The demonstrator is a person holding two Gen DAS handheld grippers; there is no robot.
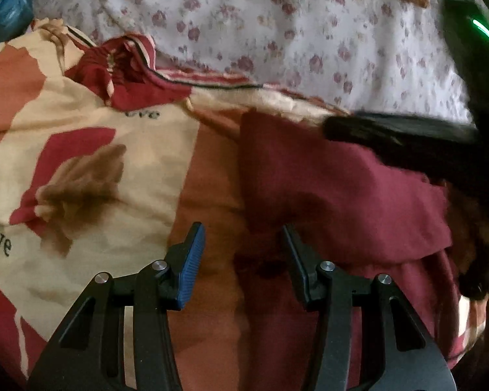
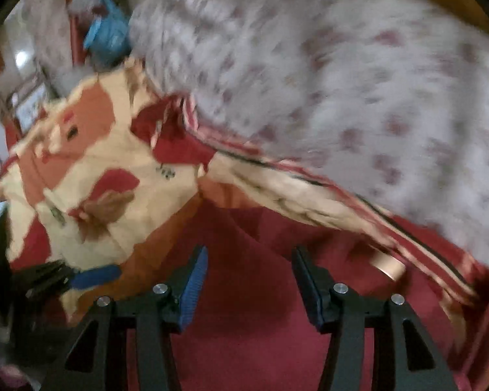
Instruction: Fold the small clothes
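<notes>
A dark maroon garment (image 1: pixel 342 189) lies folded on a patterned bed cover; in the right wrist view it fills the lower middle (image 2: pixel 260 260). My left gripper (image 1: pixel 243 254) is open and empty, just above the garment's left edge. My right gripper (image 2: pixel 249 277) is open and empty over the maroon cloth. In the left wrist view the right gripper shows as a dark blurred bar (image 1: pixel 401 130) at the garment's far right edge. In the right wrist view the left gripper's blue-padded finger (image 2: pixel 94 277) shows at the lower left.
The cream, orange and red bed cover (image 1: pixel 81 163) with "love" lettering lies under the garment. A white floral quilt (image 1: pixel 277 32) is bunched behind it. A blue bag (image 2: pixel 107 36) sits at the far left. The right wrist view is motion-blurred.
</notes>
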